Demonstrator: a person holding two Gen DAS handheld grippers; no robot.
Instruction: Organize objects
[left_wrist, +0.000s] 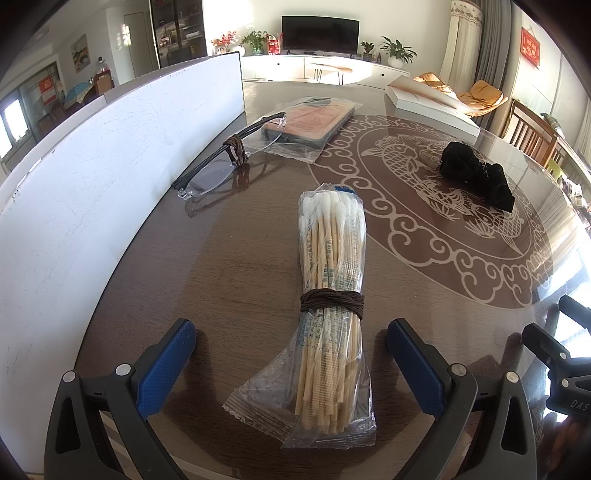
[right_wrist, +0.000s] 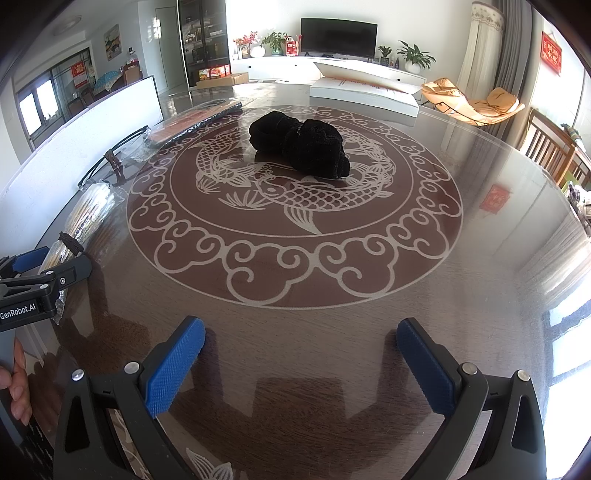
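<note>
A plastic pack of cotton swabs (left_wrist: 330, 295), tied with a brown band, lies on the round brown table between the open fingers of my left gripper (left_wrist: 290, 363); the pads do not touch it. Folded glasses (left_wrist: 229, 155) with a brown band lie further back by the white board. A wrapped pink-and-dark flat packet (left_wrist: 310, 123) lies behind them. A black cloth bundle (right_wrist: 299, 146) sits on the fish pattern, well ahead of my open, empty right gripper (right_wrist: 301, 363). The swab pack (right_wrist: 86, 218) and the left gripper (right_wrist: 44, 280) show at the right wrist view's left edge.
A tall white board (left_wrist: 110, 177) stands along the table's left side. A flat white box (right_wrist: 364, 94) lies at the far edge of the table. Wooden chairs (right_wrist: 554, 147) stand to the right. The right gripper's body (left_wrist: 565, 354) is close beside the left one.
</note>
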